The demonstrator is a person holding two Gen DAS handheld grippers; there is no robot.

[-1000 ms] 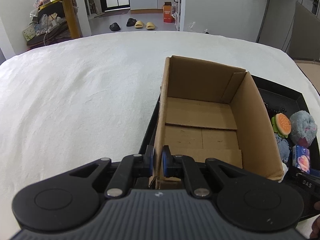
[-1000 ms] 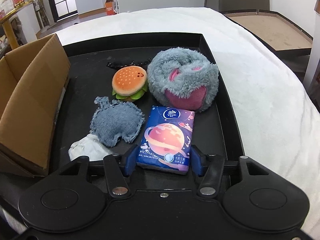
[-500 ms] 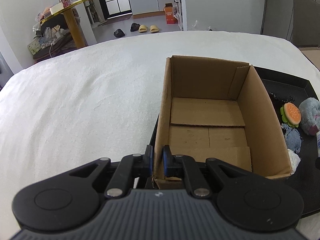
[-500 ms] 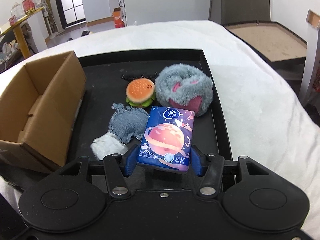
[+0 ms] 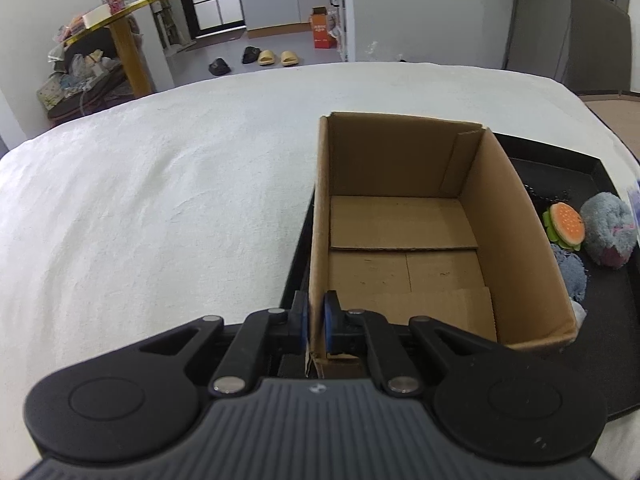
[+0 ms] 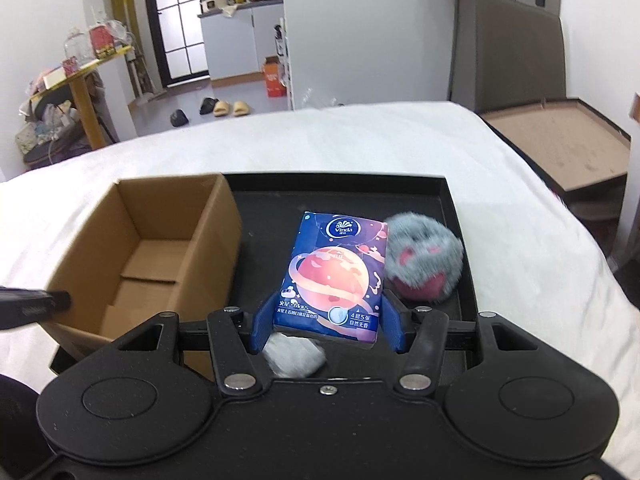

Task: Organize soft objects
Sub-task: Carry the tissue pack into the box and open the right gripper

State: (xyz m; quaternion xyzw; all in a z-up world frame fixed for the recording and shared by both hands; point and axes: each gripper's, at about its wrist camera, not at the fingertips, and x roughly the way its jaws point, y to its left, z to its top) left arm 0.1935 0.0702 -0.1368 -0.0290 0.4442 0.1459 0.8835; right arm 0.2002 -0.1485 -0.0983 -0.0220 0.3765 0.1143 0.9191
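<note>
Right hand-held gripper (image 6: 325, 330) has lifted higher since the earlier frame, carrying the blue planet-print tissue pack (image 6: 335, 277), clamped between its blue pads, clear of the black tray (image 6: 456, 216). Directly beneath: white crumpled cloth (image 6: 294, 355). Just right of the pack: grey-pink fluffy plush ball (image 6: 426, 262), on the tray. Left: open brown cardboard box (image 6: 140, 248). Left hand-held gripper (image 5: 316, 322) pinches that box's near-left wall; box interior holds nothing. Right of the box: burger plush (image 5: 566, 226), blue denim plush (image 5: 568, 274). White bedding (image 5: 160, 200) underneath.
</note>
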